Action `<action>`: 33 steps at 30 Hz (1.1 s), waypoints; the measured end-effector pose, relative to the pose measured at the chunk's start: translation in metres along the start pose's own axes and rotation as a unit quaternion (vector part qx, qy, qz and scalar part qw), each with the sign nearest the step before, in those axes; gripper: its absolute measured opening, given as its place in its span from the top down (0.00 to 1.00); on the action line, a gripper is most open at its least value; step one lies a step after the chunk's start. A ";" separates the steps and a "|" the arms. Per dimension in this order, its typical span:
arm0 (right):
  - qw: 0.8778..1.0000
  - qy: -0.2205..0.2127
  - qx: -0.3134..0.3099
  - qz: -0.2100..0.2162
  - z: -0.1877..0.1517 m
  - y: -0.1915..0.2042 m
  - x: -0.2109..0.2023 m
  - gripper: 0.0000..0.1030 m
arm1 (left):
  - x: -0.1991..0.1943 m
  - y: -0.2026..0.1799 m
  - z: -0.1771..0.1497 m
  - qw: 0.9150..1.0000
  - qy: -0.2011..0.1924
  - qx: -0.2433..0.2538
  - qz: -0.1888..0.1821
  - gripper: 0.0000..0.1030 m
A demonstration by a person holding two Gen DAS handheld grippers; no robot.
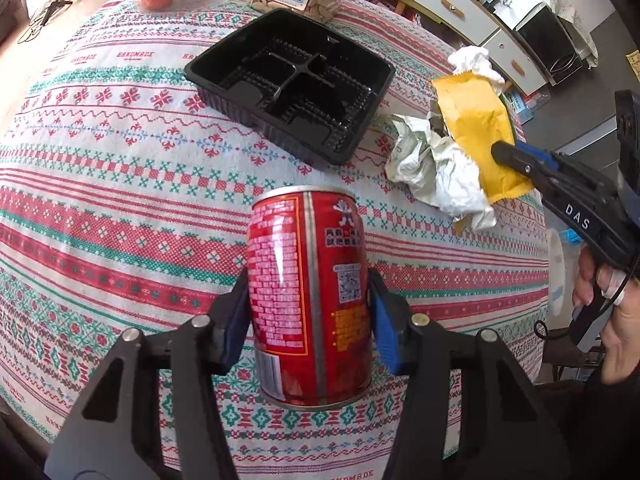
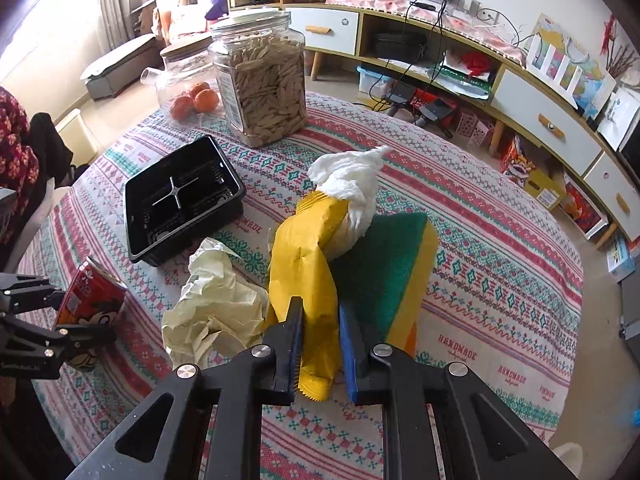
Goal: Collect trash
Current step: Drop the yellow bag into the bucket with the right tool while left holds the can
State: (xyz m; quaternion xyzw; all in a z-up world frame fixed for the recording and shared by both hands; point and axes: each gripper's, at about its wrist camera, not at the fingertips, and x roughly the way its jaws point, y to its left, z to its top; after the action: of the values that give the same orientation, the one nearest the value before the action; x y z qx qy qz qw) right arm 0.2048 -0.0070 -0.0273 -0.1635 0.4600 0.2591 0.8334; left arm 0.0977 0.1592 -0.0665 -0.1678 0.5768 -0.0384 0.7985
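Red drink can (image 1: 306, 300) pinched in left gripper (image 1: 308, 312), pads pressing both sides; tilted, lifted off tablecloth (image 1: 120, 200) as far as can be told. Can body glossy red, silver seam stripe down the front, cartoon figure near top, QR code mid-right, blocks of white and yellow print too small to read, barcode patch at lower left.

Right gripper (image 2: 320, 344) pressed together on yellow wrapper (image 2: 304, 272), pinching its lower part near the serrated edge. Wrapper plain matte yellow, crinkled, zigzag-cut ends, white tissue wad (image 2: 352, 184) stuffed in its top end at 12 o'clock. Green-and-yellow sponge (image 2: 388, 264) just beside wrapper at 3 o'clock. Crumpled pale paper (image 2: 216, 304) at 9 o'clock of wrapper, touching it.

In left wrist view, wrapper and crumpled paper at 2 o'clock of can, near table edge; black divided plastic tray (image 1: 292, 80) at 12 o'clock, empty compartments, cross divider.

Readable writing: "DAS" on right gripper body in left wrist view; "HANDMADE" repeated on tablecloth. Label on clear seed jar (image 2: 260, 76) unreadable. Oranges (image 2: 196, 102) at 11 o'clock of jar, behind tray.
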 end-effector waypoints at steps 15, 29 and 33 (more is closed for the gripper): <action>0.994 -0.071 0.061 0.054 -0.064 -0.022 -0.098 0.85 | -0.034 -0.026 -0.007 0.997 -0.042 0.050 -0.038 0.47; 0.976 -0.081 0.202 0.005 -0.160 -0.121 -0.145 0.85 | -0.010 -0.101 -0.008 0.994 -0.030 0.101 -0.038 0.47; 0.967 -0.084 0.241 -0.006 -0.192 -0.152 -0.161 0.85 | 0.000 -0.131 -0.010 0.991 -0.023 0.127 -0.041 0.47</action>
State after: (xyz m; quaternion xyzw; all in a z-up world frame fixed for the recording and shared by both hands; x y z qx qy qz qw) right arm 0.0912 -0.2737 0.0144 0.0618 0.4366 0.1480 0.8853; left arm 0.1056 0.0333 -0.0282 -0.0897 0.5417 -0.1401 0.8239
